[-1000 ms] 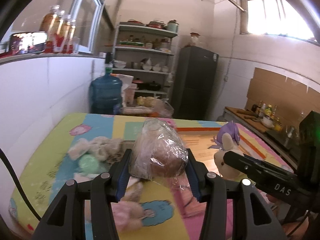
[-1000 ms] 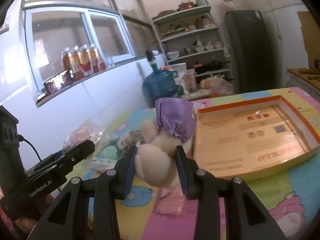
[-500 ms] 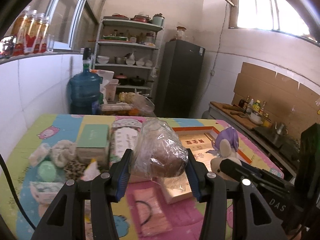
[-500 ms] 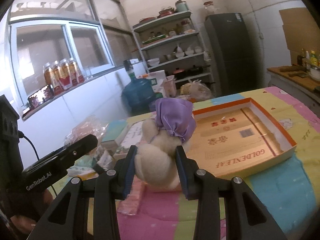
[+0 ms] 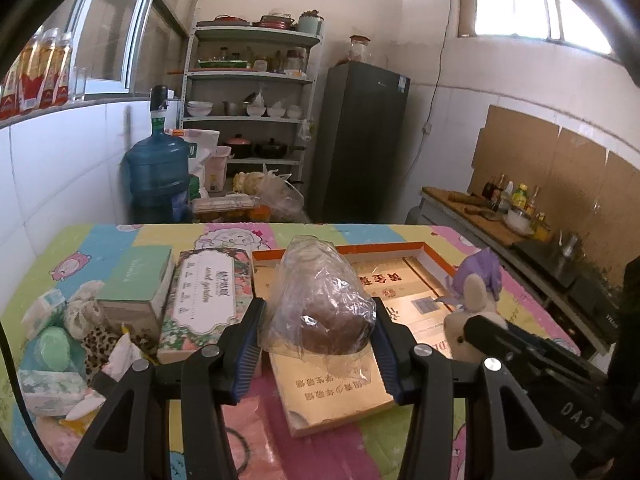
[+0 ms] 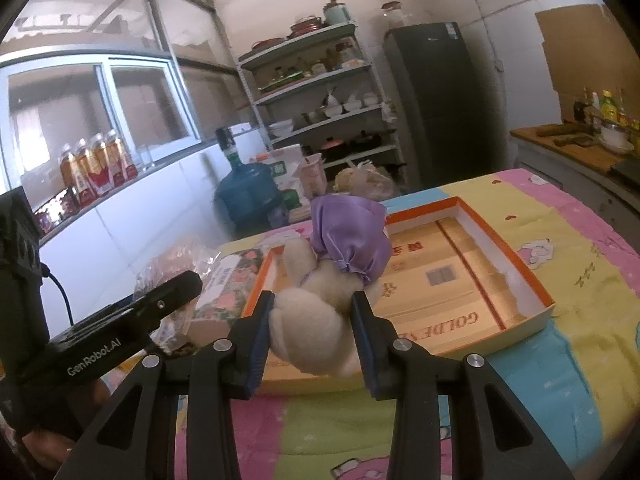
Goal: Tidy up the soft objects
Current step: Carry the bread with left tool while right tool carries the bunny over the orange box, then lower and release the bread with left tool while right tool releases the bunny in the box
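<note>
My left gripper (image 5: 318,320) is shut on a brown soft object wrapped in a clear plastic bag (image 5: 320,312), held above the near edge of an orange-rimmed golden box tray (image 5: 400,248). My right gripper (image 6: 312,320) is shut on a cream plush bunny (image 6: 312,316) with a purple satin hat (image 6: 348,240), also held over the tray (image 6: 532,280). In the left wrist view the bunny (image 5: 476,292) and the right gripper's finger (image 5: 520,348) show at the right. The left gripper's finger (image 6: 160,304) and its crinkled bag (image 6: 176,260) appear at the left of the right wrist view.
A floral box (image 5: 204,296) and a green box (image 5: 136,280) lie left of the tray, with several soft items, tissue packs and leopard-print cloth (image 5: 100,340) piled at the far left. A water jug (image 5: 158,172), shelves (image 5: 248,120) and fridge (image 5: 360,140) stand beyond the table.
Both grippers have carried their loads to the right across the table, from the pile of soft items to over the golden tray. Neither grip has altered.
</note>
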`<state>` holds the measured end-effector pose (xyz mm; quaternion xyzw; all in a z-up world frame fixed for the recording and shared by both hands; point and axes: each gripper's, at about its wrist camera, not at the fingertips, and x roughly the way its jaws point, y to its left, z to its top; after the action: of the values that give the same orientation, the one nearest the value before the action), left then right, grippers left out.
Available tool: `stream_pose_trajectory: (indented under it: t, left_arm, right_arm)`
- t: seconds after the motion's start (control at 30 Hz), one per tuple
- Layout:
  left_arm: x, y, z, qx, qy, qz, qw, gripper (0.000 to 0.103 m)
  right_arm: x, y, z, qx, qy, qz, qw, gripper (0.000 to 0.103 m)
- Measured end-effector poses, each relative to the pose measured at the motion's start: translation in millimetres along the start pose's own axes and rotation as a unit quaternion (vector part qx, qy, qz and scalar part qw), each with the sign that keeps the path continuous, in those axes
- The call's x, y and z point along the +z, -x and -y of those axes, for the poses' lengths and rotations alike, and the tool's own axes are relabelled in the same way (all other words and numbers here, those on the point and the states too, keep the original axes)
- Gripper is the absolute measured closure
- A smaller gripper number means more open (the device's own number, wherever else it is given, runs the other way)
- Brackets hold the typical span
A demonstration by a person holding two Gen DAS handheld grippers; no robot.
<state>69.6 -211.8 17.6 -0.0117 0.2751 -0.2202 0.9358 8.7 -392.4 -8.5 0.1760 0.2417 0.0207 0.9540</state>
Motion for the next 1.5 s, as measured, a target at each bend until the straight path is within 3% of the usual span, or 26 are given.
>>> stream_pose_trajectory:
  t: [0.2, 0.8, 1.33, 1.5]
  left_arm:
    - [0.2, -23.9, 16.3, 0.012, -0.014, -0.017, 0.9997, 0.052]
    - [-12.5, -90.5, 43.8, 0.002, -0.017, -0.074, 0.9971, 0.052]
    - [-25.8, -126.7, 41.6, -0.002, -0.005, -0.127, 0.9919, 0.052]
    - [-26.9, -133.4, 38.4, 0.008, 0.003, -0.142, 0.9898, 0.049]
  right_arm:
    - [3.1, -6.7, 22.1, -0.012, -0.009, -0.001, 1.0, 0.064]
    - [4.4, -38.7, 77.4, -0.022, -0.046, -0.036, 0.998, 0.063]
    - [2.1, -68.3, 91.1, -0.018, -0.056, -0.068, 0.996, 0.063]
    - [2.3, -69.3, 91.0, -0.014, -0.055, -0.065, 0.996, 0.058]
